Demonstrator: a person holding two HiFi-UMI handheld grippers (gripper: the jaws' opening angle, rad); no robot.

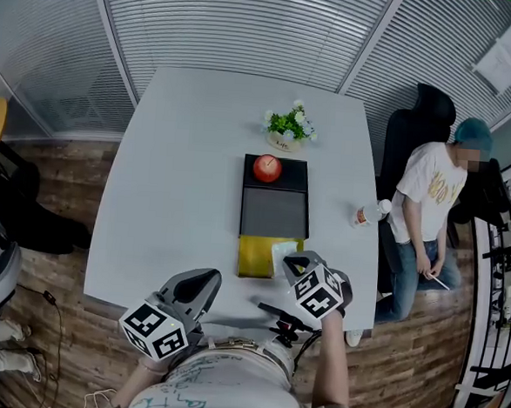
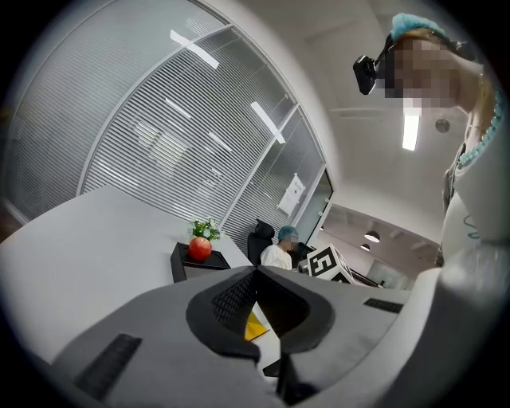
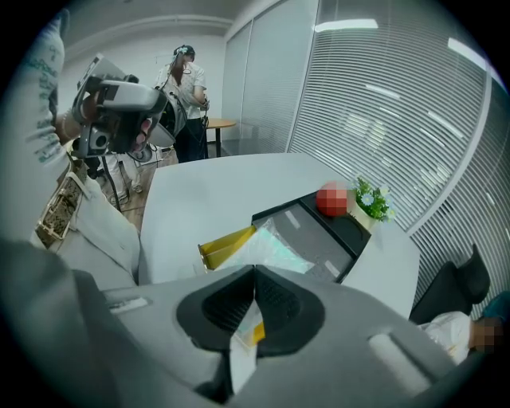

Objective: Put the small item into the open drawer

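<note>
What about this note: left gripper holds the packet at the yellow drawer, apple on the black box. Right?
Wrong gripper. The right gripper holds the packet at the yellow drawer, as the right gripper view shows; the apple is on the black box.

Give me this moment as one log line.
right claw: shut on clear packet | at open yellow drawer | left claw: shut, empty

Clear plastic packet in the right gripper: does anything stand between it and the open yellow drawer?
Nothing visible does. The clear plastic packet, pinched by the shut fingers of the right gripper, hangs over the open yellow drawer at the front of the black desktop cabinet. No object lies between them.
</note>
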